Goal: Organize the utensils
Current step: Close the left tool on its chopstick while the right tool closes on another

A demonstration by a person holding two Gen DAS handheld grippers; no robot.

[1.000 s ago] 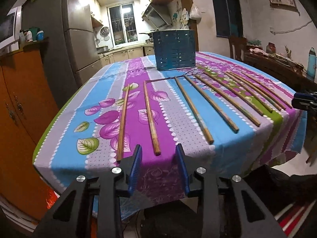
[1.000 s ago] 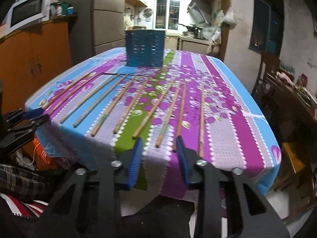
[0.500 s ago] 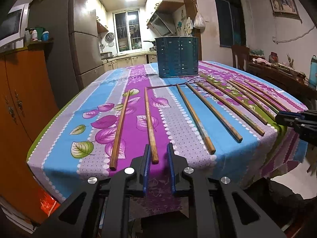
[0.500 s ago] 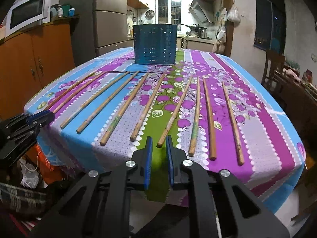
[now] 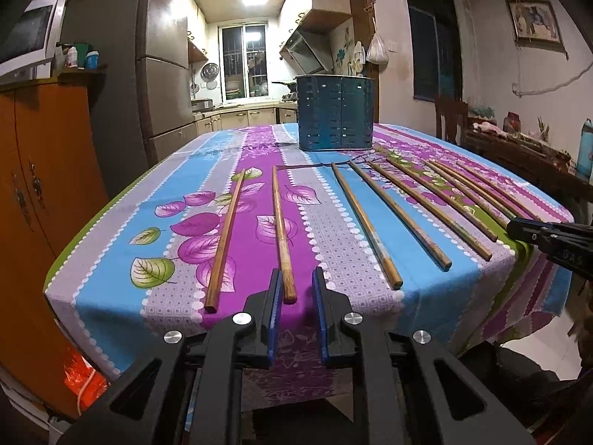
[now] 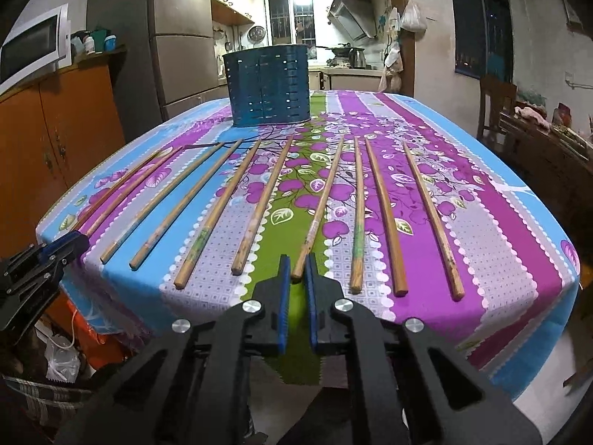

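Several wooden chopsticks lie side by side on the flowered tablecloth (image 5: 370, 204), near ends toward me. A dark blue slotted utensil holder (image 5: 335, 115) (image 6: 268, 89) stands upright at the far end. My left gripper (image 5: 296, 274) is at the near edge, jaws a narrow gap apart. The end of one chopstick (image 5: 280, 222) lies between them, close to the left pad and not squeezed. My right gripper (image 6: 297, 259) is closing, and its pads pinch the near end of a middle chopstick (image 6: 320, 207). Each gripper also shows at the edge of the other's view.
An orange cabinet (image 5: 44, 193) with a microwave (image 5: 26, 37) on it and a tall fridge (image 5: 163, 74) stand to the left of the table. A wooden chair (image 6: 496, 104) and a cluttered side table (image 5: 526, 152) stand on the right. A kitchen counter (image 5: 241, 115) lies beyond.
Both grippers have narrowed their jaws and come down to the table's near edge. A chopstick end now sits between each pair of jaws; the right pair closed furthest.
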